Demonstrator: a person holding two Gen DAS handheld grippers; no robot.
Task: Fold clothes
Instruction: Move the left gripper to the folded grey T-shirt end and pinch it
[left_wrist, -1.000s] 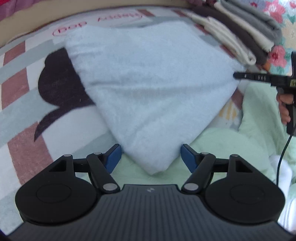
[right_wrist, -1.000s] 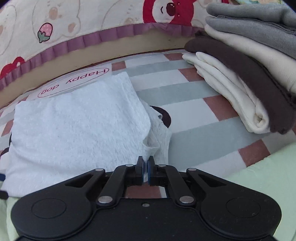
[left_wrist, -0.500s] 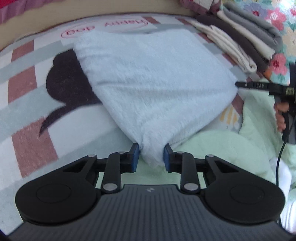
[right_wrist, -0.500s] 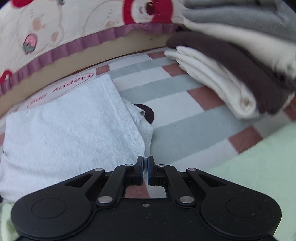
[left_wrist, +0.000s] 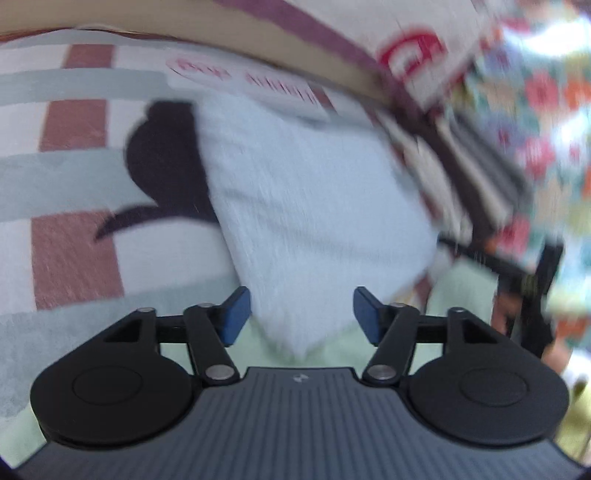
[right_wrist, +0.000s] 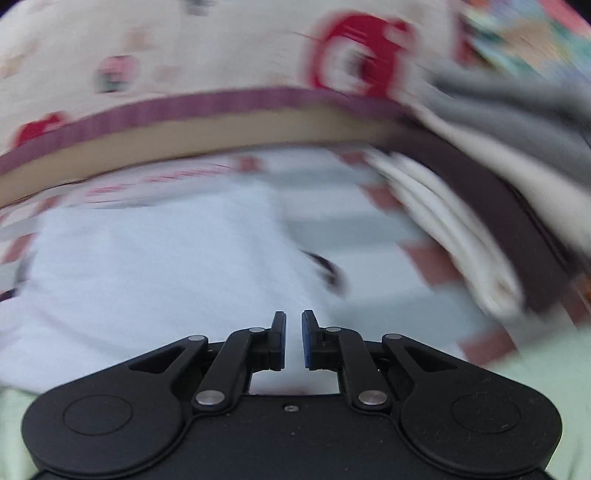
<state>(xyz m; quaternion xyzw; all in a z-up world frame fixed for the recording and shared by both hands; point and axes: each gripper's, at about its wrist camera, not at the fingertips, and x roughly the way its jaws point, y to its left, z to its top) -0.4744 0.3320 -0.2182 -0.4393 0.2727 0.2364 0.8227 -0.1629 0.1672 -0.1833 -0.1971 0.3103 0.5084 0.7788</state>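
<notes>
A folded pale blue towel (left_wrist: 310, 206) lies on the striped blanket; it also shows in the right wrist view (right_wrist: 155, 280). My left gripper (left_wrist: 301, 315) is open, its blue pads on either side of the towel's near corner without touching it. My right gripper (right_wrist: 293, 339) has its jaws parted by a narrow gap, over the towel's right edge, with nothing held. The right gripper also shows at the right of the left wrist view (left_wrist: 517, 273). Both views are blurred by motion.
A stack of folded clothes (right_wrist: 498, 206) in white, dark brown and grey lies at the right, also in the left wrist view (left_wrist: 465, 173). A cartoon-print pillow edge (right_wrist: 221, 110) runs along the back. Pale green fabric (right_wrist: 535, 373) lies at the near side.
My left gripper closed on the towel's near corner, then opened and let it go. My right gripper opened slightly from fully shut. Both cameras swung, so the views are now blurred.
</notes>
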